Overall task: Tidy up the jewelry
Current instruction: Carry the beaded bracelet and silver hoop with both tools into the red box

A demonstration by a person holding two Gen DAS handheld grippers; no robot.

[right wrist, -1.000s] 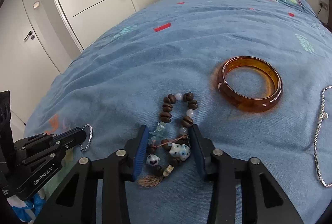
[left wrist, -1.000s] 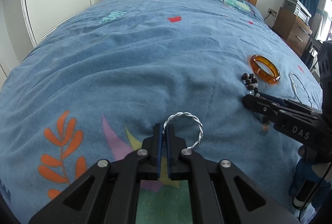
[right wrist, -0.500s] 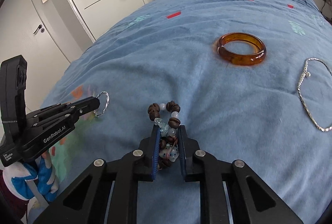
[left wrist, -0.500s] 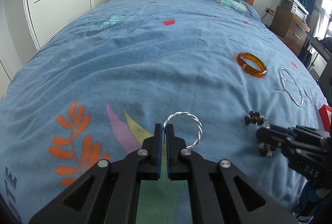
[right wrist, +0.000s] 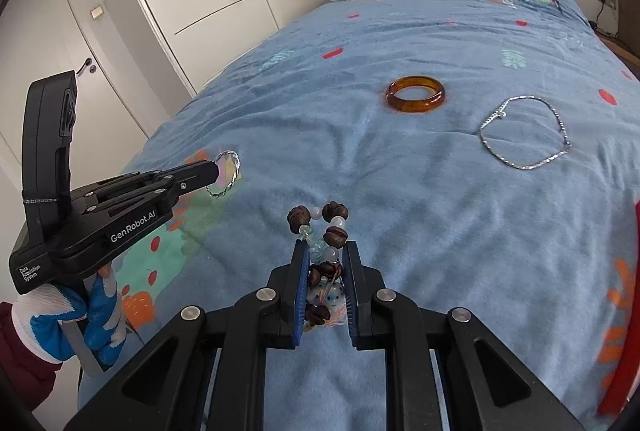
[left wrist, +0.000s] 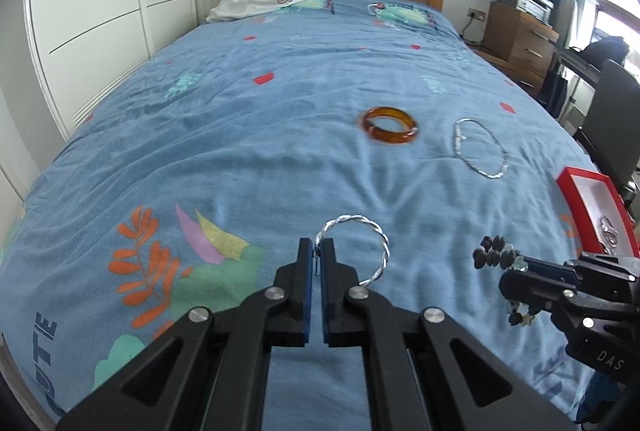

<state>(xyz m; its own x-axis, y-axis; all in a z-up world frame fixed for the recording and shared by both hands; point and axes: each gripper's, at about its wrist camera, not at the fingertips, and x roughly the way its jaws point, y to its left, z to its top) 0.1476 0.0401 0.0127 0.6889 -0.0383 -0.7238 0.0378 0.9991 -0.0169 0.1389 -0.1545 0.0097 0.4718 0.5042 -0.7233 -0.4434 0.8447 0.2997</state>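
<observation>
Currently, left tongs pinch a twisted silver ring, right tongs clamp a beaded bracelet, both carried above the bed near the red box; dangling beads risk slipping free.

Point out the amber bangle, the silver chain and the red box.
amber bangle (left wrist: pixel 390 124): left wrist view, near rim.
silver chain (right wrist: pixel 524 135): right wrist view, near links of loop.
red box (left wrist: pixel 576 177): left wrist view, far rim.
</observation>
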